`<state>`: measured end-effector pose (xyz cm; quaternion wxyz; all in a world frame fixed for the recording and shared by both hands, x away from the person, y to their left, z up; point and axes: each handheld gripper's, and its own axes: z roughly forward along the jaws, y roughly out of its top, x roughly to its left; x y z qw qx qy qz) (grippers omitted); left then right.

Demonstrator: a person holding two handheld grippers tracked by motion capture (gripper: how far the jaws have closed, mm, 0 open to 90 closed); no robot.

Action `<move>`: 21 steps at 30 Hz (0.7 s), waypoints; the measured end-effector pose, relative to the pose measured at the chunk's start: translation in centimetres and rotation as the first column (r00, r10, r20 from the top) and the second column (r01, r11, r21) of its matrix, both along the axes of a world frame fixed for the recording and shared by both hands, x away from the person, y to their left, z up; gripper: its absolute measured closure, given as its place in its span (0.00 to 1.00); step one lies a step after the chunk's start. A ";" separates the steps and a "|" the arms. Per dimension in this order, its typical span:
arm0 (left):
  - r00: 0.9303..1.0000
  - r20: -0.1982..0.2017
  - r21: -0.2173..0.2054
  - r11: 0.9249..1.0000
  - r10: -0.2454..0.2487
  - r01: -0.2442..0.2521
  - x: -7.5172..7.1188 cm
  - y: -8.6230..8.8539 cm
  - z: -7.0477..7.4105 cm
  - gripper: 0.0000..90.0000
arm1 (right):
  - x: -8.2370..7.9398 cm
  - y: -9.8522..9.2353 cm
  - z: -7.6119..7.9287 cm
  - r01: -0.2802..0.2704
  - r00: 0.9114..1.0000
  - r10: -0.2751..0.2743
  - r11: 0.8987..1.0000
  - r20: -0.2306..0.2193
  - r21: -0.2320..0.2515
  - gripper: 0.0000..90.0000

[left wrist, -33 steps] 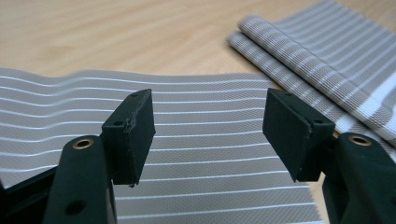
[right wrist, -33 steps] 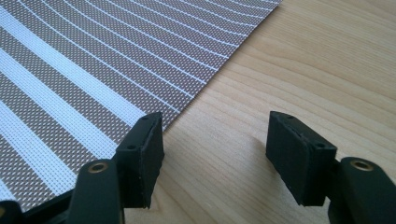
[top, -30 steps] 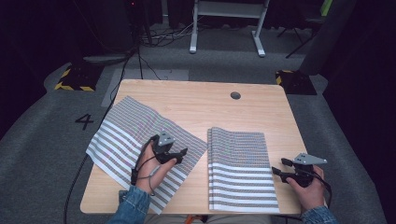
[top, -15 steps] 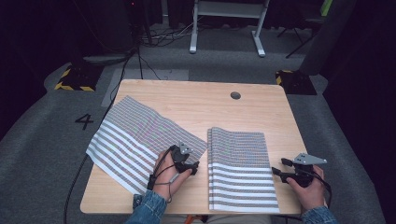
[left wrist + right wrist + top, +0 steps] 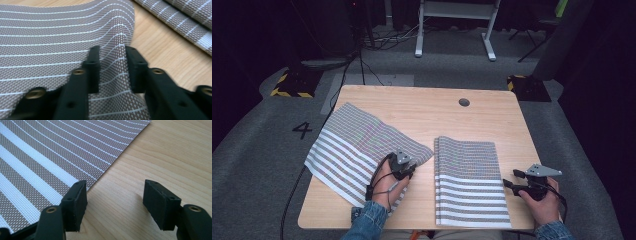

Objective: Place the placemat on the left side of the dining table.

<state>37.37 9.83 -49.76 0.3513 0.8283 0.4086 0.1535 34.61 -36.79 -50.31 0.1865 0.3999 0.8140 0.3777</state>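
Two brown mats with white stripes lie on the wooden table (image 5: 412, 105). The left mat (image 5: 357, 140) lies spread at an angle and hangs over the table's left edge. The right mat (image 5: 467, 170) is folded into a neat stack. My left gripper (image 5: 411, 169) hovers over the left mat's right corner. In the left gripper view its jaws stand narrowly apart (image 5: 112, 67), with a raised ripple of that mat (image 5: 50, 37) between them. My right gripper (image 5: 508, 181) is open (image 5: 115, 200) on bare wood, just off the folded mat's right edge (image 5: 37, 157).
A round cable hole (image 5: 464, 102) sits near the table's far edge. Bare wood (image 5: 162, 62) separates the two mats. On the floor are a painted "4" (image 5: 302, 130), cables, a yellow-black block (image 5: 292, 82) and a white frame's legs (image 5: 452, 25).
My left gripper has moved rightward from the middle of the left mat to its right corner. The right gripper has stayed in place.
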 end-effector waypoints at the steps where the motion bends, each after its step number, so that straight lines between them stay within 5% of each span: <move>1: 1.000 -0.015 -0.016 1.000 0.007 -0.007 0.3 0.4 0.2 0.94 | 0.0 0.0 0.0 0.000 1.000 0.000 1.000 0.000 0.000 0.40; 5: 1.000 -0.002 -0.047 0.999 0.003 -0.003 0.5 0.7 0.4 0.96 | 0.0 0.0 0.0 0.000 1.000 0.000 1.000 -0.001 -0.003 0.40; 10: 0.996 0.084 -0.117 0.993 -0.019 0.029 -0.2 1.3 1.8 0.97 | 0.0 0.0 0.0 0.000 1.000 0.000 1.000 0.000 0.000 0.40; 14: 0.989 0.107 -0.159 0.981 -0.097 0.114 -1.4 1.0 3.5 0.97 | 0.0 0.0 0.0 0.000 1.000 0.000 1.000 0.000 0.000 0.40; 18: 0.969 0.136 -0.155 0.961 -0.207 0.227 -3.3 0.1 4.7 0.97 | 0.0 0.0 0.0 0.000 1.000 0.000 1.000 0.000 0.000 0.40; 19: 0.955 0.144 -0.146 0.949 -0.259 0.280 -4.4 -0.5 4.9 0.97 | 0.0 0.0 0.0 0.000 1.000 0.000 1.000 0.000 0.000 0.40; 20: 0.955 0.144 -0.146 0.949 -0.259 0.280 -4.4 -0.5 4.9 0.97 | 0.0 0.0 0.0 0.000 1.000 0.000 1.000 0.000 0.000 0.40; 21: 0.948 0.146 -0.149 0.941 -0.285 0.305 -4.8 -0.8 5.0 0.97 | 0.0 0.0 0.0 0.000 1.000 0.000 1.000 0.000 0.000 0.40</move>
